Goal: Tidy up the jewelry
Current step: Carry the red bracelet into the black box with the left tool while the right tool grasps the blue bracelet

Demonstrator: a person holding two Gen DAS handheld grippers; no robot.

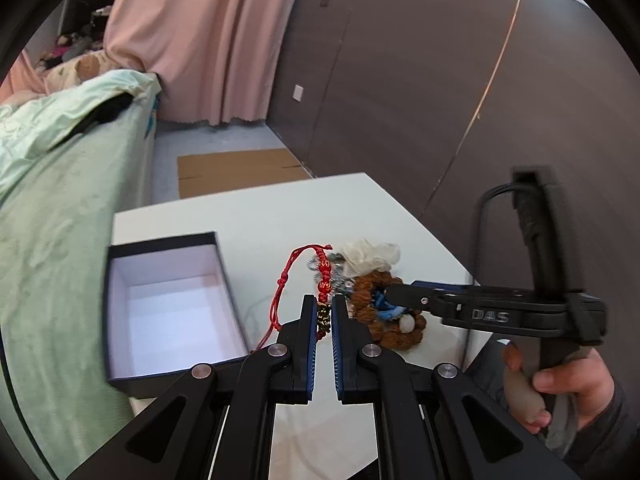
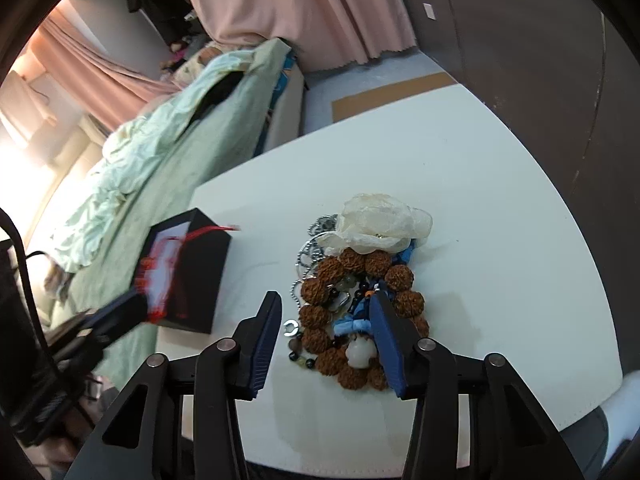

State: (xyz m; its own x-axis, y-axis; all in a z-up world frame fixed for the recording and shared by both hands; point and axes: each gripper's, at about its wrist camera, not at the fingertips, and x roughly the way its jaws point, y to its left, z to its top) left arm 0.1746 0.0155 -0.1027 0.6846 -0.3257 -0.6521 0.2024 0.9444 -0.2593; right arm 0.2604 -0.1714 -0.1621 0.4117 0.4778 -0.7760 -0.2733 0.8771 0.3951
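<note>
My left gripper (image 1: 323,316) is shut on a red cord bracelet (image 1: 320,280) with red and gold beads, held above the white table (image 1: 280,216) beside the open dark box (image 1: 172,304). In the right wrist view the bracelet shows as a red blur (image 2: 160,276) in front of the box (image 2: 200,280). My right gripper (image 2: 326,320) is open over the jewelry pile: a brown bead bracelet (image 2: 352,312), a silver chain (image 2: 312,248), blue cord (image 2: 348,324) and a sheer white pouch (image 2: 380,224). Its right finger rests over the brown beads.
A bed with a green quilt (image 1: 60,220) runs along the table's left side. Dark wardrobe doors (image 1: 440,80) stand to the right. Cardboard (image 1: 240,172) lies on the floor beyond the table. Pink curtains (image 1: 200,40) hang at the back.
</note>
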